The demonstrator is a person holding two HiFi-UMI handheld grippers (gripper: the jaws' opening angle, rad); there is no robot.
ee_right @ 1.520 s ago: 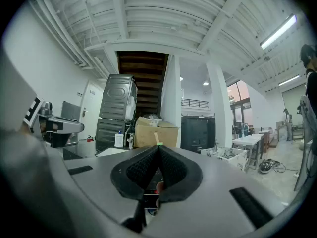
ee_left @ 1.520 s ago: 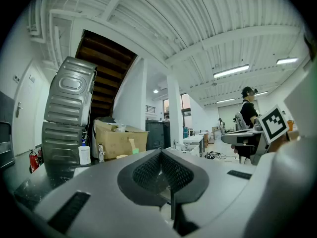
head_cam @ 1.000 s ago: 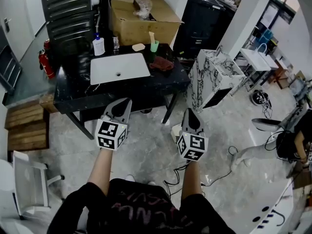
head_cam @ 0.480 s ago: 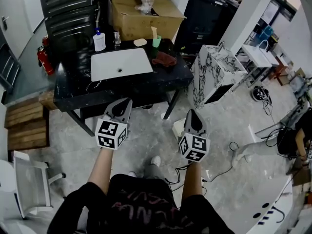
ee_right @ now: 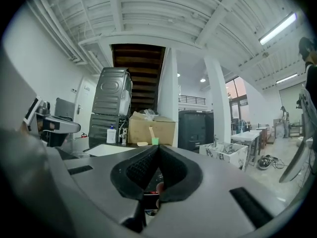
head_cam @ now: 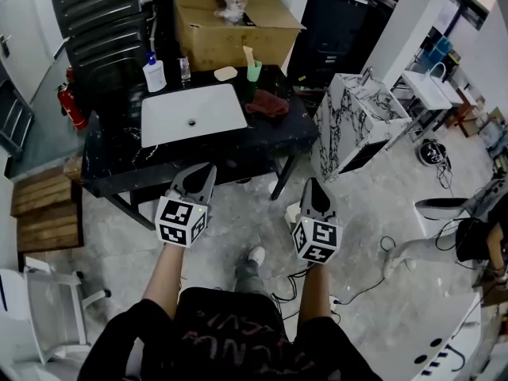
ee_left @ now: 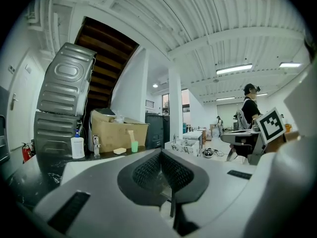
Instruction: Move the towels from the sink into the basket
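Grey marbled floor fills a large workshop, seen from above by a person in a black top. A black worktop (head_cam: 119, 157) stands ahead of the person, with a white rectangular sink (head_cam: 214, 109) set into it. The sink basin shows only its drain. One dark red towel (head_cam: 267, 104) lies crumpled on the worktop just beside the sink's right edge, not in the basin. A green cup (head_cam: 253, 71) stands near the towel, further back. A white soap bottle (head_cam: 154, 74) stands at the sink's back left corner, and a large cardboard box (head_cam: 230, 26) sits behind the worktop. A white marbled cabinet (head_cam: 357, 125) stands to the right of the worktop, and a red fire extinguisher (head_cam: 73, 105) to its left.

Both grippers are held out over the floor, short of the worktop and well apart from the towel. The left gripper (head_cam: 206, 167) has its jaws pressed together with nothing between them. The right gripper (head_cam: 312, 184) is likewise closed and empty. Each points toward the worktop.
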